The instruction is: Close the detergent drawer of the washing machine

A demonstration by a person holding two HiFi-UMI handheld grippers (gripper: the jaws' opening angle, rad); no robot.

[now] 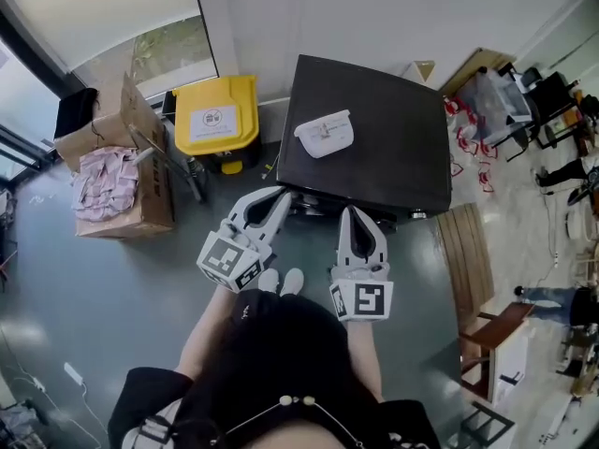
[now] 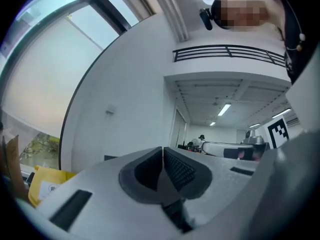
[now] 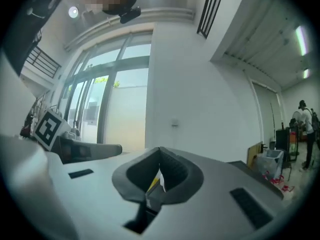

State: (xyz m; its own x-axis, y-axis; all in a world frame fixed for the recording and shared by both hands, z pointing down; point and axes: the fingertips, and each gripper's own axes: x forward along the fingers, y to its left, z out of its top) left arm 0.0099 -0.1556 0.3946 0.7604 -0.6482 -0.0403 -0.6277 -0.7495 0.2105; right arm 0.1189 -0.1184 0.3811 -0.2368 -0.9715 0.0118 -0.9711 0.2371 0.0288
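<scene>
Head view alone shows washing machine (image 1: 374, 138) top. Gripper views face white wall (image 3: 200, 84): left gripper (image 2: 162, 153) jaws pressed together, empty; right gripper (image 3: 160, 156) likewise.

Smooth, glossy washing machine (image 1: 393, 152) top

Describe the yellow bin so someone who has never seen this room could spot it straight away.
Find the dark, square-topped washing machine against the white wall. Left of it in the head view, before an open cardboard box, stands the yellow bin. It alone is bright yellow, with a white label on its lid.
</scene>
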